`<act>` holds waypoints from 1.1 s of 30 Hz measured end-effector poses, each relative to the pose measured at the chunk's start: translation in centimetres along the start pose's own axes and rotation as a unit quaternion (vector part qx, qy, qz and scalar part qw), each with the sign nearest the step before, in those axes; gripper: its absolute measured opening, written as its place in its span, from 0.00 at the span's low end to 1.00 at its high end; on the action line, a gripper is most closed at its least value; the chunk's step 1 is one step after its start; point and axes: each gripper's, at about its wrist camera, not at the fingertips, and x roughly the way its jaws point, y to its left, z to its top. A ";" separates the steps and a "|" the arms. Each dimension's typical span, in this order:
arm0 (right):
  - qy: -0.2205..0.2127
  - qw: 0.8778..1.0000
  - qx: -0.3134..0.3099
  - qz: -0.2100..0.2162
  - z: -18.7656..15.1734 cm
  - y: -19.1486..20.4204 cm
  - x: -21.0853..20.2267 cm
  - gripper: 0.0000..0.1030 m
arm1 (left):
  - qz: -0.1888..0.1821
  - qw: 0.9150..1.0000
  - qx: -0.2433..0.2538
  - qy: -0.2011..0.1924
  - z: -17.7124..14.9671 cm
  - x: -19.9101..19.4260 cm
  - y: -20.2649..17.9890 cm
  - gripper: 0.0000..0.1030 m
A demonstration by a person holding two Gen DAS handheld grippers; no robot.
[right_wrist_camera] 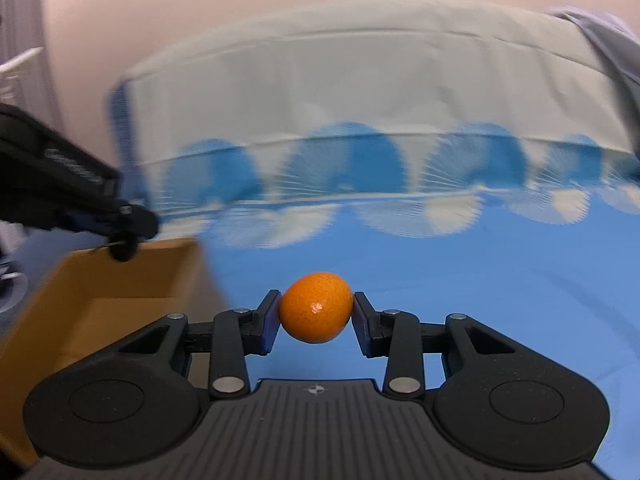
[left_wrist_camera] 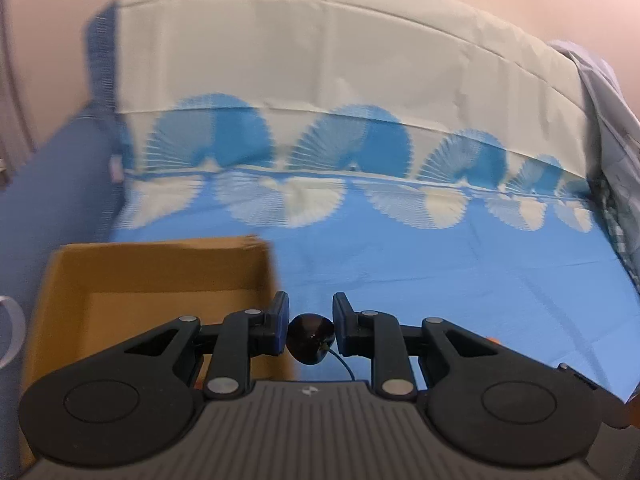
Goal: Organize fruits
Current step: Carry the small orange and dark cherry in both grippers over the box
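Observation:
My left gripper (left_wrist_camera: 310, 322) is shut on a small dark round fruit with a thin stem (left_wrist_camera: 310, 338), held in the air beside the near right corner of an open cardboard box (left_wrist_camera: 160, 264). My right gripper (right_wrist_camera: 316, 312) is shut on a small orange citrus fruit (right_wrist_camera: 315, 307), above the blue cloth. In the right wrist view the left gripper (right_wrist_camera: 124, 246) shows at the left, with the dark fruit (right_wrist_camera: 122, 251) at its tip over the cardboard box (right_wrist_camera: 132, 276). The inside of the box that shows holds no fruit.
A blue cloth with white fan patterns (left_wrist_camera: 440, 264) covers the surface, and a cream part of it (left_wrist_camera: 320, 60) rises at the back. A dark blue cushion (left_wrist_camera: 52, 184) lies left of the box. Crumpled pale fabric (left_wrist_camera: 612, 132) sits at the right edge.

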 end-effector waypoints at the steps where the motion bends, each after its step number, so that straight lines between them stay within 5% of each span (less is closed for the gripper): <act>1: 0.000 1.000 -0.008 0.013 0.0 1.6 -0.8 0.38 | 0.007 1.000 -0.002 -0.003 -0.4 -1.0 1.0 0.25; 15: 0.029 0.994 -0.085 0.056 -2.5 14.0 -5.2 0.38 | 0.064 0.996 -0.055 0.012 -7.7 -8.5 12.5 0.25; 33: 0.039 0.989 -0.131 0.062 -3.2 18.1 -5.7 0.38 | 0.061 0.995 -0.077 0.022 -9.7 -8.9 15.2 0.25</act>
